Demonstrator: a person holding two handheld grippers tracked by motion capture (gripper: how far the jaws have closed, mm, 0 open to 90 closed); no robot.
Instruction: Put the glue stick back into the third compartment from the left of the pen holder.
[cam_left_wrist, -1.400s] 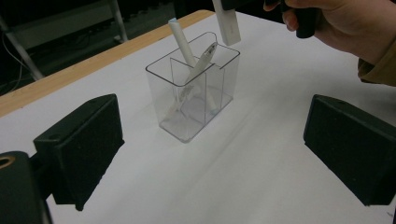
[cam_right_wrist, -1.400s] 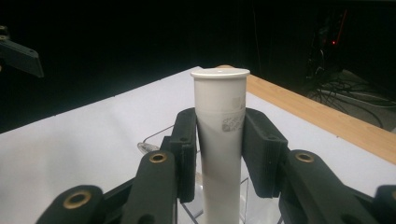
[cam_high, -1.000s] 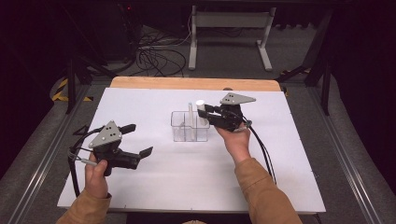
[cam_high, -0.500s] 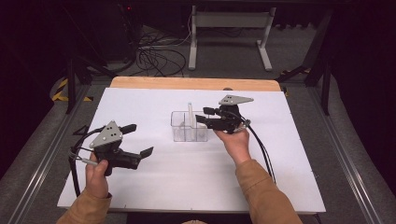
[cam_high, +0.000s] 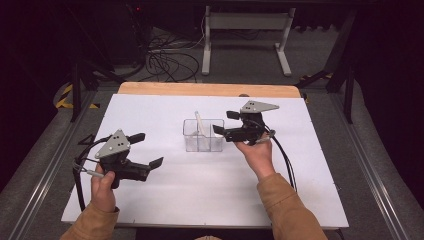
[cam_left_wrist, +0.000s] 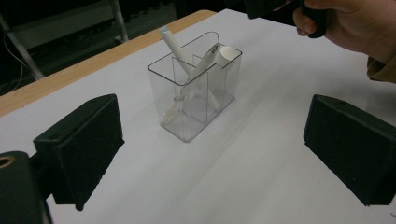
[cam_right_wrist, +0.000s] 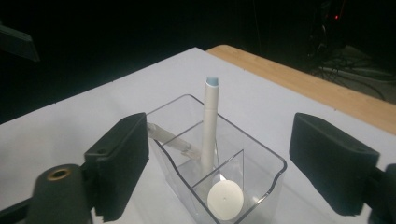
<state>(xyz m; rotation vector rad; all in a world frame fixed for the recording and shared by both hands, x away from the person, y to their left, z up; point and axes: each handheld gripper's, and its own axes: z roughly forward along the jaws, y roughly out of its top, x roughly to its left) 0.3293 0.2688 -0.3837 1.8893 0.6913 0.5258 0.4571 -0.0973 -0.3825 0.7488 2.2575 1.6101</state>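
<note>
A clear plastic organizer box (cam_high: 202, 136) with dividers stands mid-table. A white pen (cam_high: 198, 122) leans upright in it, tip up (cam_right_wrist: 210, 121). A white cylinder (cam_right_wrist: 225, 198) and a thin clear pen (cam_left_wrist: 205, 58) also rest inside the box (cam_left_wrist: 196, 93). My right gripper (cam_high: 225, 122) hovers open just right of the box, and its jaws straddle the box's end (cam_right_wrist: 215, 163) with nothing between them. My left gripper (cam_high: 146, 150) is open at the front left, well apart from the box and pointed at it.
The white tabletop (cam_high: 310, 165) has a wooden strip (cam_high: 210, 89) along its far edge. Beyond it are metal stand legs (cam_high: 245, 30) and cables (cam_high: 165, 62) on the dark floor. A cable (cam_high: 285, 160) trails from the right gripper past the forearm.
A white item seen at the right gripper's tip above the box a second ago is no longer there; the right gripper has dipped and eased back slightly. The left gripper has stayed put.
</note>
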